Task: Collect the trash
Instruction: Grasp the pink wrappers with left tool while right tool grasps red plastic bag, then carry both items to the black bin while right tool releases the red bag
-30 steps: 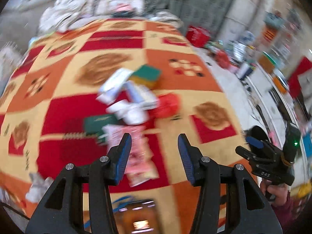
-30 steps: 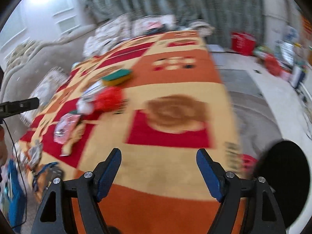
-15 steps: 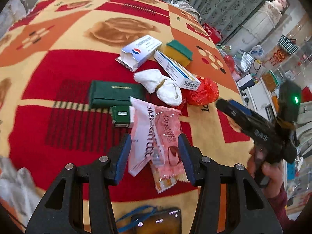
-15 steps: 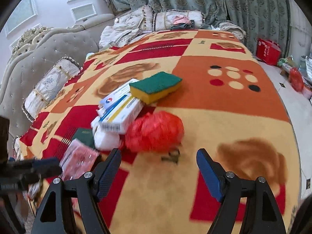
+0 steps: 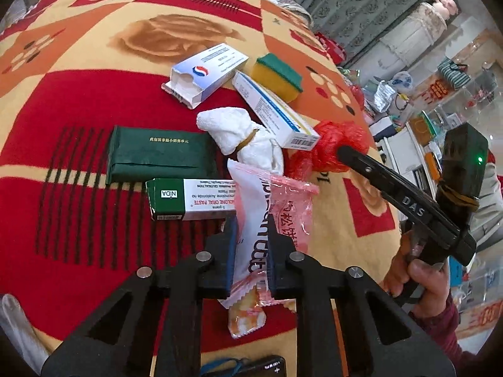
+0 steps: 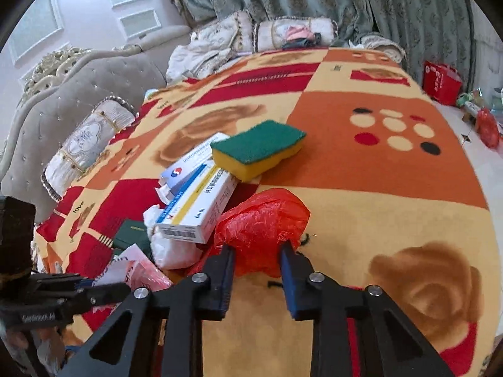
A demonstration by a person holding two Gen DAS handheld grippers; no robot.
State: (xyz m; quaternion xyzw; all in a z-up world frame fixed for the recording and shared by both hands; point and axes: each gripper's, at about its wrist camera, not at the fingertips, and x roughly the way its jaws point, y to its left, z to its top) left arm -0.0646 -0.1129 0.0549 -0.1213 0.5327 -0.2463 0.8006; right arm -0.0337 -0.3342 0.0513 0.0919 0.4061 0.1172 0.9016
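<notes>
A patterned blanket [image 6: 377, 188] in red, orange and yellow squares covers the bed. A grey tufted headboard [image 6: 72, 94] stands at the left, with a bolster pillow [image 6: 88, 138] against it and more cushions [image 6: 283, 31] at the far end. Green patterned curtains [image 6: 361, 3] hang behind. On the floor beside the bed stands a red bag [image 6: 441, 83]. Cluttered shelves [image 5: 440, 116] line the wall at the right.

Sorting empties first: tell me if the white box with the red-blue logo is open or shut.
Open: the white box shows its end flap untucked, exposing a hollow interior.
</notes>
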